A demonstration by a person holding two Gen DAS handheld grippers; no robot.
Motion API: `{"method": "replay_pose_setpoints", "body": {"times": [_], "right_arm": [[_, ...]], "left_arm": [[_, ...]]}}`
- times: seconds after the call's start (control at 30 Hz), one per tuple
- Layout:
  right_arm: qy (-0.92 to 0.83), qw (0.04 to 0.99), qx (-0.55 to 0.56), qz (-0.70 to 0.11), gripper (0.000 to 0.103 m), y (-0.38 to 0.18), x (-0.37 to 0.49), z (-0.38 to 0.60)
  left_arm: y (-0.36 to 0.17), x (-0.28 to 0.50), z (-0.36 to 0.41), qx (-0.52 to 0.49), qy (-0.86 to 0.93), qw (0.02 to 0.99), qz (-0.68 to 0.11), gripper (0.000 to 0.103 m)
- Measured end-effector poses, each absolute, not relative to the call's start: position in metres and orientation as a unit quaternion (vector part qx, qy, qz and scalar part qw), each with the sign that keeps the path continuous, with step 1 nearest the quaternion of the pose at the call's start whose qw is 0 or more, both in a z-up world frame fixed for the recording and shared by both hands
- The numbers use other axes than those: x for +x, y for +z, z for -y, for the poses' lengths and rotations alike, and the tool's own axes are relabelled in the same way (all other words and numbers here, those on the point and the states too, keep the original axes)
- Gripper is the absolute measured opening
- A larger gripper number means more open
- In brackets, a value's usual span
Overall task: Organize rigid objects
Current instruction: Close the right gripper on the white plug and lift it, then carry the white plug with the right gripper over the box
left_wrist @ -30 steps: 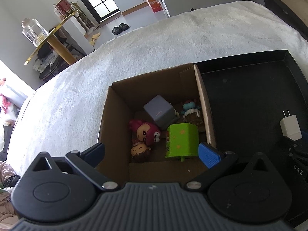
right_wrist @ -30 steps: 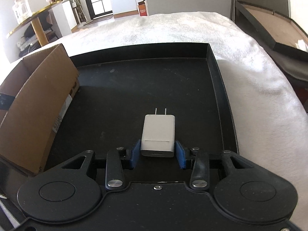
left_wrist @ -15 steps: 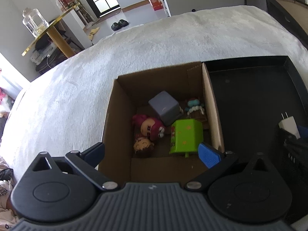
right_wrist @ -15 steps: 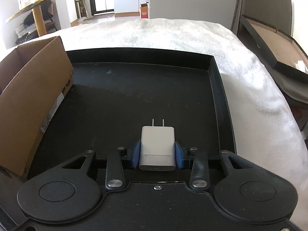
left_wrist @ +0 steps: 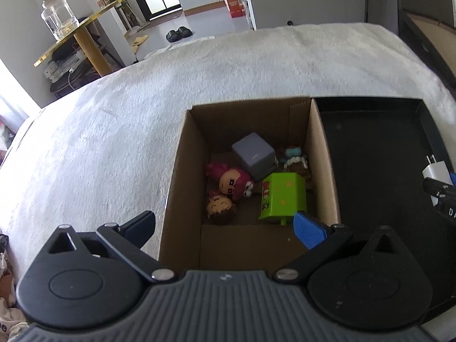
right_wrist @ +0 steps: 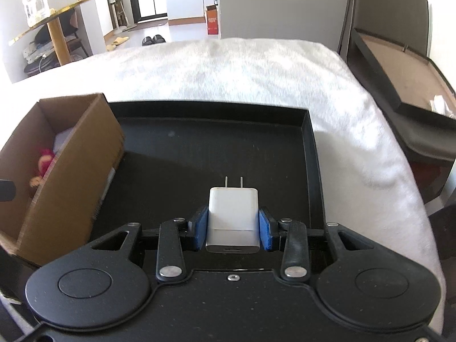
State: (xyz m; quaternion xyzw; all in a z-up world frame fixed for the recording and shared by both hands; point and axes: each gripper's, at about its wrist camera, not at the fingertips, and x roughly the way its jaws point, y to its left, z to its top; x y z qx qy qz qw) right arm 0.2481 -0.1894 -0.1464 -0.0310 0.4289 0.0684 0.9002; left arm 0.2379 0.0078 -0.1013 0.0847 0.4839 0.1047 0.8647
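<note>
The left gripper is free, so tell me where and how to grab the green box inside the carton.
Take the green box from above, across its two long flat sides. It lies on its side between a doll and the carton wall, so only the top is open to the wide-open left gripper.

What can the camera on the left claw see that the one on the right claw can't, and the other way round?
Only the left view looks down into the brown cardboard box at the grey cube and green toy block, with the left claw wide open. Only the right view shows the right claw pinching the white plug-in charger by its sides. Both show the box, the charger, the black tray and the pink-haired doll.
</note>
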Motion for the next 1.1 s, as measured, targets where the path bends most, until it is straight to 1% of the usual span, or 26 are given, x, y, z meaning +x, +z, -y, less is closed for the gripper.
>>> {"method": "replay_pose_setpoints", "body": {"times": [0.5, 0.97, 1.03, 1.07, 1.1], "right_arm": [[0.081, 0.904, -0.03, -0.418, 0.037, -0.104, 0.239, 0.144], [0.086, 0.909, -0.023, -0.407, 0.037, -0.085, 0.238, 0.096], [0.089, 0.91, -0.022, -0.404, 0.037, -0.085, 0.238, 0.089], [0.092, 0.91, -0.025, -0.403, 0.037, -0.085, 0.238, 0.085], [0.093, 0.911, -0.027, -0.402, 0.037, -0.085, 0.238, 0.081]], "left_arm": [[-0.085, 0.229, -0.04, 0.029, 0.101, 0.883, -0.457, 0.102], [-0.085, 0.217, -0.078, -0.028, 0.105, 0.894, -0.434, 0.1], [-0.086, 0.214, -0.086, -0.044, 0.107, 0.897, -0.427, 0.098], [-0.088, 0.213, -0.09, -0.05, 0.107, 0.897, -0.426, 0.095], [-0.089, 0.213, -0.092, -0.055, 0.107, 0.896, -0.427, 0.09]]}}
